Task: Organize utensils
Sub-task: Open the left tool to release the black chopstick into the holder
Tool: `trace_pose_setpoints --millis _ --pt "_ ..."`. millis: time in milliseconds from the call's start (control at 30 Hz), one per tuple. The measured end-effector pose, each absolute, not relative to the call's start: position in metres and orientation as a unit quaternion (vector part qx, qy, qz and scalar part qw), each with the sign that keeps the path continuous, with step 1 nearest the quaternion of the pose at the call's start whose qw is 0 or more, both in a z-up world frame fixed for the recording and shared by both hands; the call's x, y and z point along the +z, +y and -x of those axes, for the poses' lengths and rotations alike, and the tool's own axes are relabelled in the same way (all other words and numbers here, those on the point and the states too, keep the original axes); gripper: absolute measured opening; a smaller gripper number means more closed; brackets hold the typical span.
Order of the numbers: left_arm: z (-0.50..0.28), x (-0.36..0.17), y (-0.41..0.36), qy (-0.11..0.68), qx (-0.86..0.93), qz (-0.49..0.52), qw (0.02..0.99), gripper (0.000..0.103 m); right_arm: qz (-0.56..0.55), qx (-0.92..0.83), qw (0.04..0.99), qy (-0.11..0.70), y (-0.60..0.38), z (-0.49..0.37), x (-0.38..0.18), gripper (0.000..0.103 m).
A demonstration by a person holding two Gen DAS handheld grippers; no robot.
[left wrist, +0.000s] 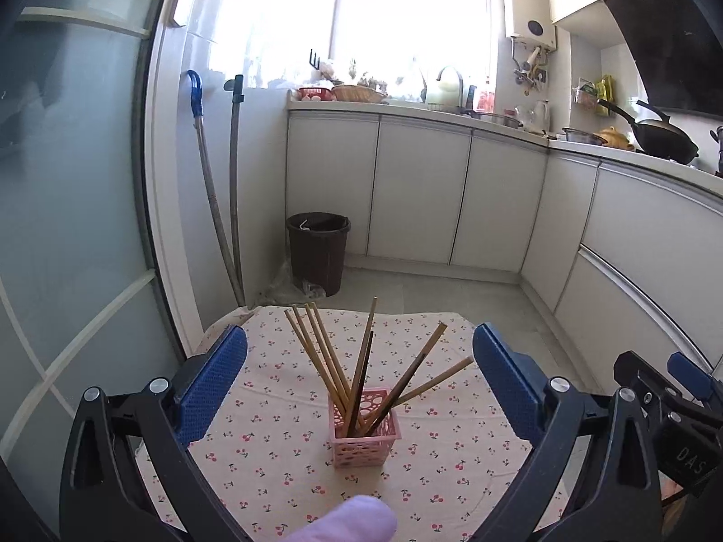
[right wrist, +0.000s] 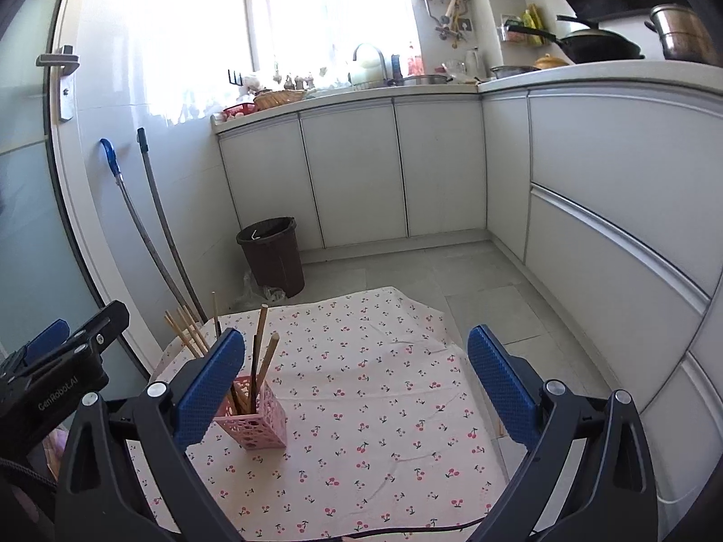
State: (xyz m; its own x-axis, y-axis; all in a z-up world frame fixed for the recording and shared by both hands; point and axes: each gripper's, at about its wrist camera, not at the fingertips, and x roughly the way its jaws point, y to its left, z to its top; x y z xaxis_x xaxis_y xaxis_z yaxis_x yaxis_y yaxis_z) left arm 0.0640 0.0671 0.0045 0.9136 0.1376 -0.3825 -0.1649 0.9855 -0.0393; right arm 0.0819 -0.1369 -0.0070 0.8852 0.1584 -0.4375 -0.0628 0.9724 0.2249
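A pink perforated holder stands upright on the cherry-print tablecloth and holds several wooden chopsticks, fanned outward. My left gripper is open and empty, its blue pads on either side of the holder, above and short of it. In the right wrist view the holder sits at the left, partly hidden behind the left blue pad. My right gripper is open and empty over the cloth, to the right of the holder. The right gripper's body shows in the left wrist view.
A brown bin stands on the floor past the table, two mop handles lean on the wall. White cabinets run along the back and right. A glass door is at the left. A fingertip shows at the bottom.
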Motion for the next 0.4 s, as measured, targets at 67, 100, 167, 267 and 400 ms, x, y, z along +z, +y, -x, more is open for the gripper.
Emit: trace_pose_setpoints --millis 67,100,167,267,400 --pt "-0.062 0.005 0.062 0.193 0.074 0.025 0.978 0.096 -0.106 0.052 0.965 0.235 -0.139 -0.08 -0.007 0.096" --pt "-0.063 0.003 0.059 0.2 0.071 0.019 0.977 0.096 -0.105 0.047 0.965 0.235 -0.139 -0.08 -0.007 0.096" --pt "-0.063 0.003 0.052 0.207 0.076 0.012 0.975 0.096 -0.101 0.038 0.966 0.237 -0.14 -0.079 -0.008 0.096" --pt "-0.06 0.005 0.049 0.196 0.092 0.013 0.976 0.096 -0.102 0.026 0.965 0.242 -0.142 -0.079 -0.011 0.096" --pt "-0.06 0.005 0.047 0.203 0.085 0.012 0.975 0.096 -0.105 0.022 0.963 0.247 -0.147 -0.08 -0.013 0.096"
